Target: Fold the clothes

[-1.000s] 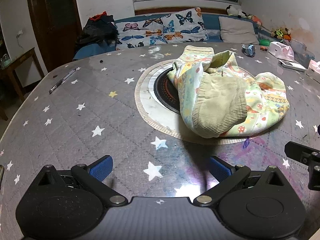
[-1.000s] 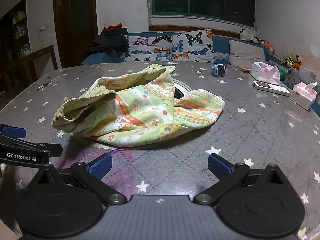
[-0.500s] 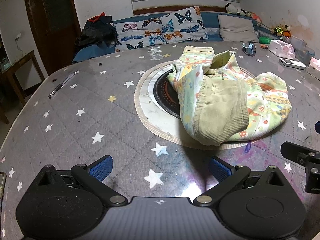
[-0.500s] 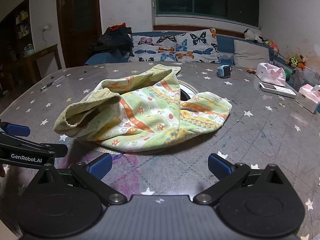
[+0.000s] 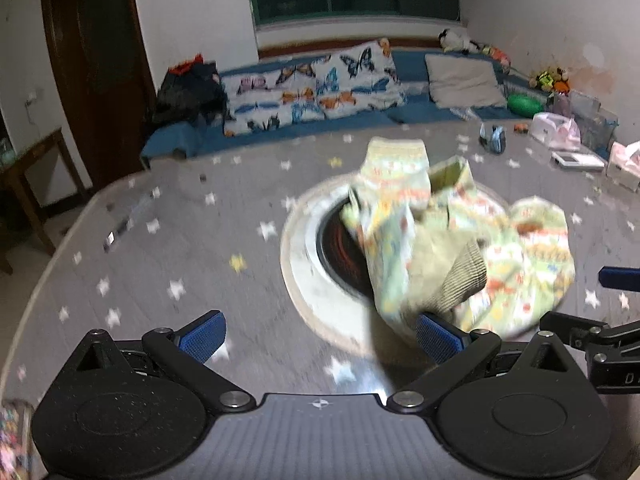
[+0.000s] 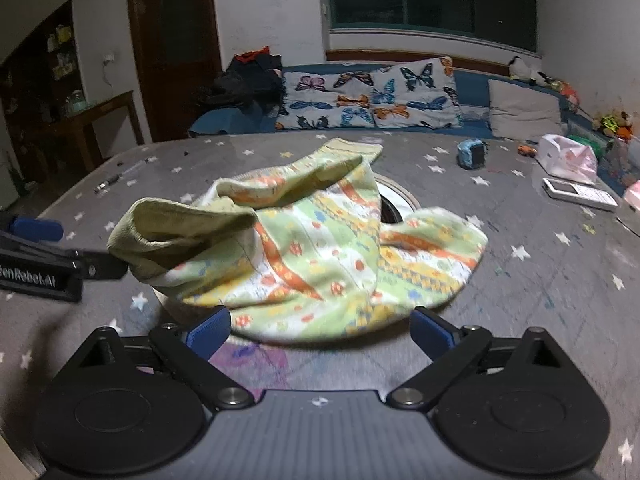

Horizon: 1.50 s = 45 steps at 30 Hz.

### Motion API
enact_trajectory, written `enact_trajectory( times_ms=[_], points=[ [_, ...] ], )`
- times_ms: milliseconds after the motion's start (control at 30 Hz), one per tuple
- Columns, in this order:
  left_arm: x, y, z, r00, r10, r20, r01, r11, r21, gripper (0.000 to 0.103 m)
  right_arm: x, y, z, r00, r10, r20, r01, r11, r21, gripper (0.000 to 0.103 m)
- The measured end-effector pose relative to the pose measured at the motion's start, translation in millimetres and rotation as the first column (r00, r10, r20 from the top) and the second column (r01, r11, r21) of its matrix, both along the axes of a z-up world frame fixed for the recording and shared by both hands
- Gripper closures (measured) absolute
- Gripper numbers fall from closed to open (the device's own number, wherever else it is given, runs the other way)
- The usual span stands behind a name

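A crumpled garment point(image 6: 312, 256) lies heaped on the table point(image 6: 540, 280), partly over the round burner point(image 5: 336, 256) at its middle. The left gripper point(image 5: 320, 336) hangs wide open, nothing between its fingers. The right gripper point(image 6: 320, 330) is wide but closing, the garment's near hem just ahead of its fingertips, untouched.

Motion blur smears the garment point(image 5: 460, 248) and table stars point(image 5: 176, 289).

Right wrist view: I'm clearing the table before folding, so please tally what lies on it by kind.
Garments: 1, the patterned garment
Pens: 1, the pen
Small blue gadgets: 1, the blue gadget
White flat devices: 1, the white device
White plastic bags: 1, the plastic bag
Total: 5; smaller bits at the far right edge are too unclear to count.
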<state>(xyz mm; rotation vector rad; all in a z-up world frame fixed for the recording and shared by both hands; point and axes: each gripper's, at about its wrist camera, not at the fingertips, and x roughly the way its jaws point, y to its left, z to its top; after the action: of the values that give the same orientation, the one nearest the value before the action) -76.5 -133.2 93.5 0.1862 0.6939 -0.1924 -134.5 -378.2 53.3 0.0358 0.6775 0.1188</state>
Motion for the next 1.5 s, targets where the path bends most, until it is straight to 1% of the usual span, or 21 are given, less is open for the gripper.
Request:
enact_trajectory(
  times_ms=[100, 233, 367, 433, 500, 600, 633, 700, 767, 833, 900, 933, 967, 1000, 1033, 1067, 1100, 1133, 1233, 1333, 1500],
  points=[
    [9.2, 4.2, 17.0, 0.999, -0.024, 0.023, 0.025, 0.999, -0.041, 0.0, 9.9, -6.0, 8.7, 1.0, 0.014, 0.006, -0.015, 1.0, 0.02, 0.01],
    [32.8, -8.8, 29.4, 0.996, -0.072, 0.05, 0.074, 0.997, -0.026, 0.0, 33.1, -14.9, 23.6, 1.0, 0.012, 0.029, -0.013, 0.999, 0.032, 0.015],
    [67.3, -33.9, 18.7, 0.992, -0.127, 0.022, 0.127, 0.992, -0.014, 0.001, 72.4, -23.5, 29.8, 0.999, -0.016, 0.046, 0.015, 1.0, 0.017, 0.022],
    [85.8, -46.7, 11.2, 0.987, -0.16, -0.007, 0.16, 0.987, -0.027, 0.005, 96.6, -28.2, 27.9, 0.999, -0.033, 0.034, 0.032, 0.999, 0.018, 0.025],
    [100.3, -60.0, 5.5, 0.98, -0.196, -0.027, 0.195, 0.98, -0.028, 0.005, 120.1, -31.6, 24.0, 0.999, -0.042, 0.012, 0.041, 0.998, 0.038, 0.031],
    [118.2, -76.8, -2.8, 0.967, -0.251, -0.041, 0.25, 0.968, -0.03, 0.009, 150.6, -35.3, 18.1, 0.999, -0.036, -0.01, 0.037, 0.997, 0.072, 0.034],
    [124.8, -80.7, -6.2, 0.963, -0.265, -0.053, 0.264, 0.964, -0.035, 0.012, 160.0, -35.0, 15.5, 0.999, -0.035, -0.016, 0.036, 0.997, 0.072, 0.034],
    [137.7, -88.5, -13.4, 0.953, -0.292, -0.079, 0.29, 0.956, -0.044, 0.013, 178.0, -33.4, 9.2, 0.999, -0.029, -0.033, 0.031, 0.997, 0.071, 0.037],
    [148.6, -95.7, -22.2, 0.946, -0.308, -0.104, 0.306, 0.951, -0.04, 0.016, 193.2, -31.2, 0.5, 0.998, -0.02, -0.055, 0.024, 0.998, 0.064, 0.041],
    [156.5, -100.9, -29.6, 0.943, -0.312, -0.117, 0.311, 0.95, -0.026, 0.023, 206.4, -29.8, -8.3, 0.997, -0.017, -0.075, 0.021, 0.998, 0.062, 0.046],
    [163.9, -102.4, -35.2, 0.943, -0.306, -0.131, 0.306, 0.952, -0.023, 0.03, 217.2, -29.6, -16.2, 0.995, -0.016, -0.095, 0.023, 0.997, 0.077, 0.054],
    [167.2, -102.3, -37.9, 0.943, -0.303, -0.138, 0.303, 0.953, -0.024, 0.037, 221.4, -31.0, -19.9, 0.994, -0.017, -0.11, 0.028, 0.995, 0.098, 0.056],
    [169.8, -100.4, -40.3, 0.943, -0.3, -0.146, 0.299, 0.954, -0.031, 0.043, 225.4, -32.4, -23.6, 0.992, -0.017, -0.124, 0.032, 0.992, 0.119, 0.061],
    [172.5, -98.5, -42.8, 0.943, -0.296, -0.154, 0.294, 0.955, -0.037, 0.052, 228.3, -34.3, -27.1, 0.99, -0.017, -0.139, 0.037, 0.989, 0.146, 0.068],
    [175.2, -96.7, -45.2, 0.942, -0.293, -0.162, 0.29, 0.956, -0.043, 0.062, 230.4, -36.4, -30.6, 0.989, -0.019, -0.149, 0.045, 0.984, 0.172, 0.07],
    [176.9, -94.6, -47.0, 0.943, -0.289, -0.167, 0.285, 0.957, -0.048, 0.067, 231.6, -38.4, -32.6, 0.988, -0.021, -0.154, 0.051, 0.98, 0.194, 0.075],
    [176.9, -91.8, -47.7, 0.945, -0.284, -0.164, 0.278, 0.959, -0.054, 0.076, 231.3, -40.3, -33.9, 0.988, -0.023, -0.156, 0.056, 0.975, 0.214, 0.078],
    [176.7, -88.5, -48.3, 0.947, -0.277, -0.162, 0.27, 0.961, -0.061, 0.082, 230.9, -42.0, -35.2, 0.987, -0.024, -0.157, 0.06, 0.971, 0.233, 0.079],
    [175.7, -81.8, -47.7, 0.953, -0.259, -0.156, 0.249, 0.965, -0.082, 0.084, 228.0, -40.9, -36.6, 0.987, -0.031, -0.157, 0.067, 0.97, 0.234, 0.079],
    [174.5, -81.8, -47.4, 0.955, -0.256, -0.146, 0.248, 0.966, -0.072, 0.085, 228.2, -34.4, -37.4, 0.985, -0.049, -0.168, 0.079, 0.982, 0.174, 0.079],
    [174.8, -82.9, -48.7, 0.957, -0.253, -0.142, 0.247, 0.967, -0.064, 0.085, 224.0, -21.8, -37.2, 0.989, -0.041, -0.144, 0.054, 0.995, 0.089, 0.079]
  ],
)
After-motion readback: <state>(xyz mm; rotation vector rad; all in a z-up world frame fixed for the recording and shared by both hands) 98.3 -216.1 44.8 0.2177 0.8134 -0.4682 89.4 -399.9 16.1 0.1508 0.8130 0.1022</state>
